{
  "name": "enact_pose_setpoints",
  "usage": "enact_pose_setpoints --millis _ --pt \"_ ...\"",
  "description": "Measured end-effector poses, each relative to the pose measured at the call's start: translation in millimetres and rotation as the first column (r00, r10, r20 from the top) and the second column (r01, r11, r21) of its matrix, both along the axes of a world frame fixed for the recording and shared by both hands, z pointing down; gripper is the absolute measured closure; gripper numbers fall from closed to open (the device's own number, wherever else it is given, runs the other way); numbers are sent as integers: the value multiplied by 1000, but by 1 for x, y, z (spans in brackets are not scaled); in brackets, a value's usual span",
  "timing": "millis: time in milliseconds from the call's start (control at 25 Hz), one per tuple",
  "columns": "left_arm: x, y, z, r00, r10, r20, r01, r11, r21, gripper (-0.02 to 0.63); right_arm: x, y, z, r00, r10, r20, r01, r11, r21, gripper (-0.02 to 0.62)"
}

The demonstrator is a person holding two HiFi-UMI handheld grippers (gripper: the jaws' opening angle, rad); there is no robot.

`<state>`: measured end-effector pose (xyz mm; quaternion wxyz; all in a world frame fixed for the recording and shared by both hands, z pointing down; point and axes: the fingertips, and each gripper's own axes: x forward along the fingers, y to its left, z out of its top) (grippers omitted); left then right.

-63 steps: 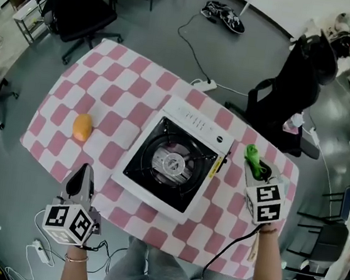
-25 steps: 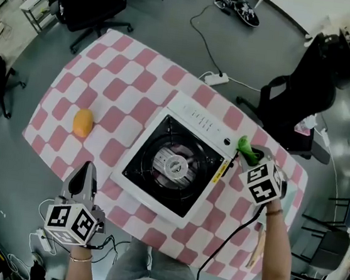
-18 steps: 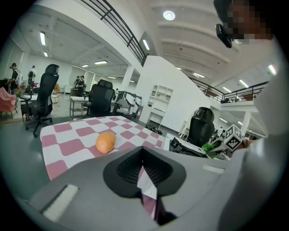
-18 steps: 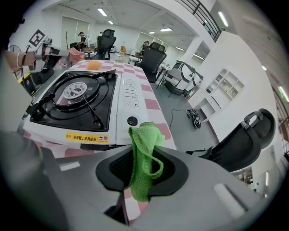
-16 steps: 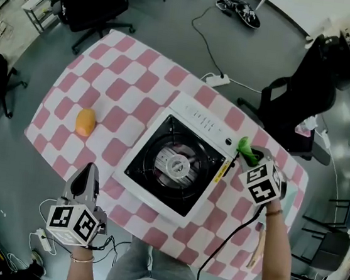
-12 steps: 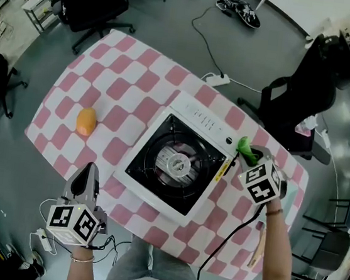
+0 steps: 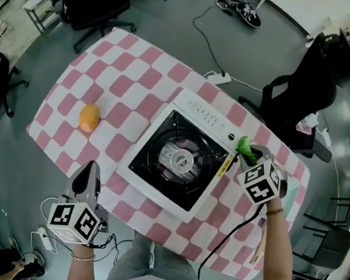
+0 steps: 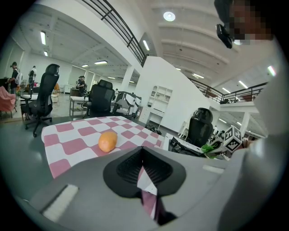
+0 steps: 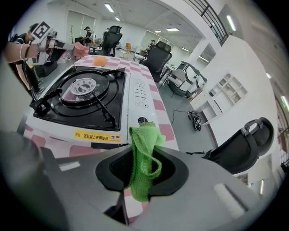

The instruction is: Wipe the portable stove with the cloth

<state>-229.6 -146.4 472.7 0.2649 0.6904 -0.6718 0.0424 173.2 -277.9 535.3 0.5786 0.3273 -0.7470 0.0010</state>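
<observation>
Your right gripper (image 7: 253, 160) has been coming in from the table edge and is now clamping the green cloth (image 7: 246, 147) just beside the portable stove (image 7: 179, 159), at its knob corner and possibly touching it. Your left gripper (image 7: 86, 175) is hovering over the near edge of the checkered table (image 7: 115, 84), jaws pressed together on nothing. Farther off, an orange fruit (image 7: 89, 118) is lying left of the stove.

From the head view we look steeply down on the whole checkered table (image 7: 115, 84), stove (image 7: 182, 162) mid-frame. Our left gripper view sits low off the table's lower-left edge, facing across it. Our right one's close up at the stove's right corner. All three share the stove.
</observation>
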Motion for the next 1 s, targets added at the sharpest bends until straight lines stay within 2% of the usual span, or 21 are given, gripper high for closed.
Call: enact_pose_setpoints --millis 1000 --pt "1 21 -1 1000 1 -7 -1 1000 -1 605 -12 27 2 999 -35 -16 35 999 -2 520"
